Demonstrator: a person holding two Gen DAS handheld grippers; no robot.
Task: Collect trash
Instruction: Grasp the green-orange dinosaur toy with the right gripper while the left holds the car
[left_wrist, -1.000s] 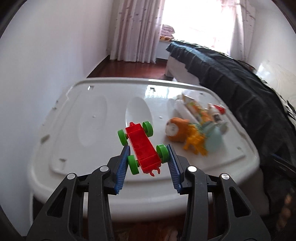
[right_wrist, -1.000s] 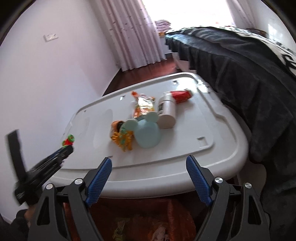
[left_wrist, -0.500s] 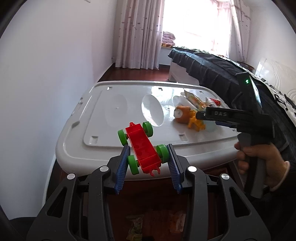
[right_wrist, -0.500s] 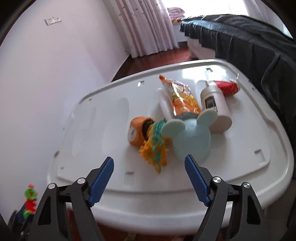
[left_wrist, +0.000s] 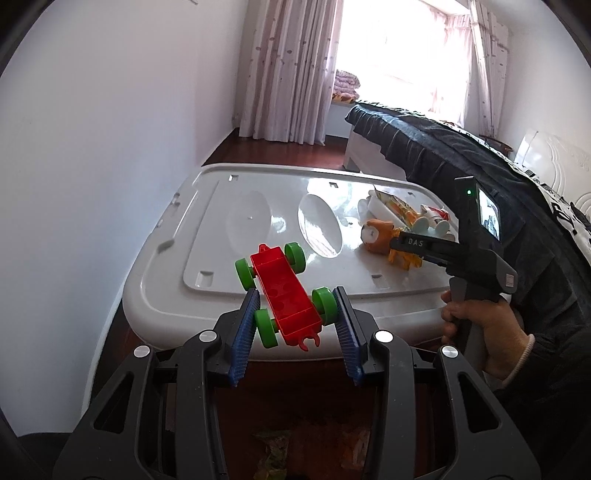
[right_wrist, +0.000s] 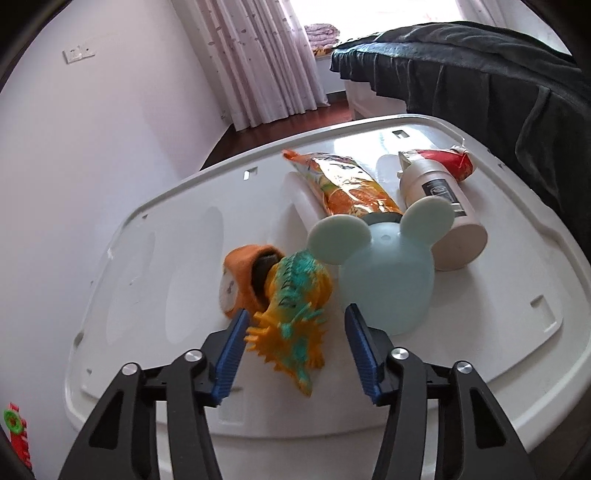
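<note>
My left gripper (left_wrist: 295, 325) is shut on a red toy car with green wheels (left_wrist: 284, 295), held in the air off the near edge of the white bin lid (left_wrist: 221, 236). My right gripper (right_wrist: 295, 350) is open, its blue pads on either side of a yellow and teal spiky dinosaur toy (right_wrist: 295, 314) on the lid (right_wrist: 155, 280). Around it lie an orange plush toy (right_wrist: 240, 280), a pale blue mouse-eared bowl (right_wrist: 384, 273), an orange snack wrapper (right_wrist: 351, 188), a white bottle (right_wrist: 439, 206) and a red wrapper (right_wrist: 454, 162). The toy car shows at the lower left of the right wrist view (right_wrist: 16, 432).
A dark-covered bed (left_wrist: 480, 162) runs along the right of the lid. A white wall (left_wrist: 92, 147) stands to the left. Below the left gripper lies an orange bag with trash (left_wrist: 295, 443). Curtains (left_wrist: 291, 70) hang at the far window. The right hand holds its gripper handle (left_wrist: 476, 266).
The left gripper has pulled back from the lid with the car. The right gripper has moved forward and down over the lid, and its jaws have narrowed around the dinosaur toy.
</note>
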